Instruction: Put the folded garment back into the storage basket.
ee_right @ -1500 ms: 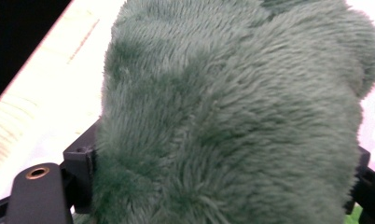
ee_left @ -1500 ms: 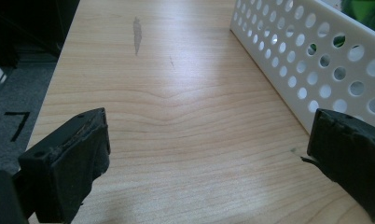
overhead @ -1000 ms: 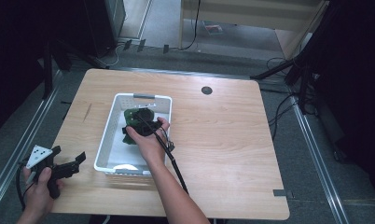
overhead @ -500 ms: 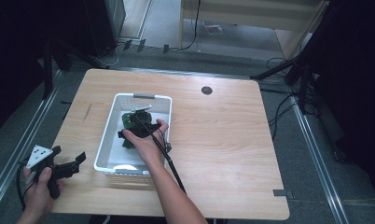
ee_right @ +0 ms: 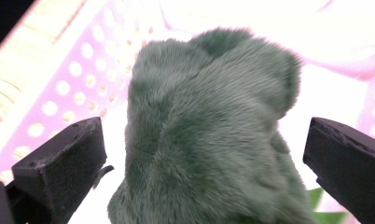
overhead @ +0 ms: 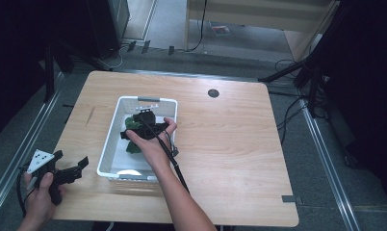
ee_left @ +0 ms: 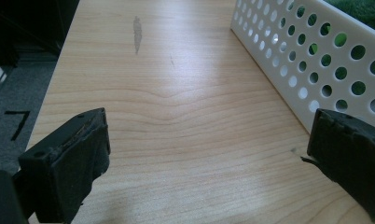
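Observation:
A dark green furry plush toy (ee_right: 209,135) lies in a white perforated basket (overhead: 115,114) near the table's middle. My right gripper (overhead: 134,126) is lowered into the basket over the plush toy (overhead: 130,147). In the right gripper view its jaws stand wide apart on either side of the fur, so my right gripper (ee_right: 209,177) is open. My left gripper (overhead: 71,163) is held at the table's front left corner, open, with bare wood between its fingers (ee_left: 69,163). The basket's side wall (ee_left: 316,60) shows to its right.
The wooden table (overhead: 239,149) has a round black grommet (overhead: 213,93) at the back. A dark scuff (ee_left: 137,32) marks the wood left of the basket. Metal rails and cables run along the floor on both sides.
My right hand has shifted slightly toward the front inside the basket, over the plush toy. My left gripper has stayed at the front left corner.

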{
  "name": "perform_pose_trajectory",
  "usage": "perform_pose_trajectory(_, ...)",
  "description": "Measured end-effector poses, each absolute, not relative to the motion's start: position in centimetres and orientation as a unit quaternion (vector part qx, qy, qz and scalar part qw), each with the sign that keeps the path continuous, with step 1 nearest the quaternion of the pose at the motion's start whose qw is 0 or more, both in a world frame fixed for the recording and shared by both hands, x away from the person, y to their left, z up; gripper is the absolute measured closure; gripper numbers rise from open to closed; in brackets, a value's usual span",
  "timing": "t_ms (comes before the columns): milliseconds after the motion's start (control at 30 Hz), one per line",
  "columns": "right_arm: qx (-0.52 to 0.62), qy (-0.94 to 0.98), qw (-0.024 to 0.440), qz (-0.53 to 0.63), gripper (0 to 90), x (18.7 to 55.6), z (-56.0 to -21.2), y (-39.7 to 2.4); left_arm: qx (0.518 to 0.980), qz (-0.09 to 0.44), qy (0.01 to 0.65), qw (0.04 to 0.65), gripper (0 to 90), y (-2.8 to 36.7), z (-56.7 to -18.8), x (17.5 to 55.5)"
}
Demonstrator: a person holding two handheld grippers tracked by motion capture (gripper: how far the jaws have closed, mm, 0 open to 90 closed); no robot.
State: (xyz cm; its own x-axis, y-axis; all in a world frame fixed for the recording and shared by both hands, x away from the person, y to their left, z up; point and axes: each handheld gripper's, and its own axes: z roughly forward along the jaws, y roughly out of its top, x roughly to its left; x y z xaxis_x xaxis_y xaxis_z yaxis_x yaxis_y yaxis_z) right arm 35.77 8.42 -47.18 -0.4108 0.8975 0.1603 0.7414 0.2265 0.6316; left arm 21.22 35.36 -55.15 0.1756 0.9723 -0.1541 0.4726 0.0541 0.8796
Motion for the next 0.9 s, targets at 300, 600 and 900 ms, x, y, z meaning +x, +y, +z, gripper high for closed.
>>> perform_pose_trajectory(300,0.521,0.75,0.139,0.384,0.0,34.7,-43.9,5.6,0.627,0.284,0.576,0.441,0.2,35.3,-55.2,21.2)
perform_pose_trajectory(600,0.514,0.739,0.162,0.404,0.0,33.8,-42.3,2.7,0.627,0.284,0.577,0.44,0.2,35.3,-55.2,21.2)
perform_pose_trajectory(900,0.524,0.724,0.173,0.413,0.0,33.4,-42.2,-0.8,0.626,0.284,0.578,0.44,0.2,35.3,-55.2,21.2)
